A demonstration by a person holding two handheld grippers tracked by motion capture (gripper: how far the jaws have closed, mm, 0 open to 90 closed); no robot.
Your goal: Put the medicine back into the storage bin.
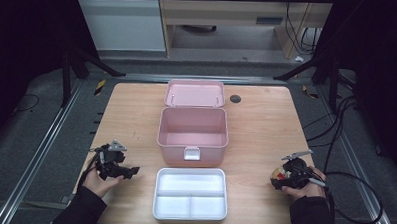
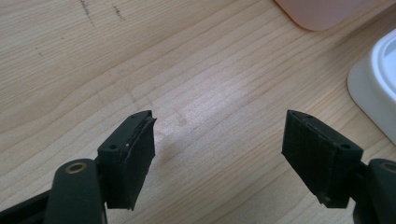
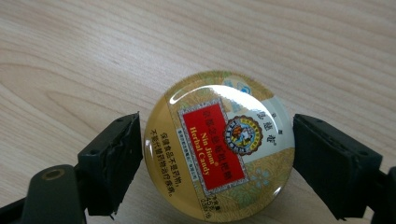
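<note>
A round gold candy tin (image 3: 219, 144) with a red label lies flat on the wooden table (image 1: 261, 134), near its right front corner. My right gripper (image 3: 217, 120) straddles it, one black pad on each side; a thin gap shows at the left pad, so the jaws stand open around the tin. In the high view the tin (image 1: 280, 173) peeks out under the right gripper (image 1: 275, 180). My left gripper (image 1: 129, 171) rests low over the table's left front, and in its own view the left gripper (image 2: 219, 116) is open over bare wood.
A pink box (image 1: 193, 137) stands open mid-table, its lid (image 1: 194, 93) laid back behind it. A white divided tray (image 1: 190, 193) sits in front of it by the near edge. Corners of the box (image 2: 322, 11) and tray (image 2: 378, 88) lie to the right of the left gripper.
</note>
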